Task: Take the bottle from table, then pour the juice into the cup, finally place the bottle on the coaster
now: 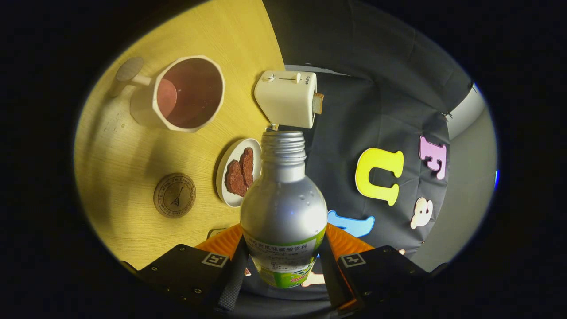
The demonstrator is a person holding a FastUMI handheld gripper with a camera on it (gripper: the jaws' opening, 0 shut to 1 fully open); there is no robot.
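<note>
Camera rides on the gripper (283, 266), facing forward along its fingers, rolled sideways. Very near the gripped bottle (283, 208); table (133, 146) with cup (188, 93) lies farther off.

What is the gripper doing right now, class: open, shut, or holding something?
Gripper: shut on the bottle, both fingers pressing its sides.

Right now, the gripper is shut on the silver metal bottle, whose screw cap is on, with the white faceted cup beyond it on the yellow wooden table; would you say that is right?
Not quite: in the gripper view the silver metal bottle has no cap; its threaded neck is open. The rest holds: the gripper is shut on it, and the white faceted cup stands beyond on the yellow wooden table.
</note>
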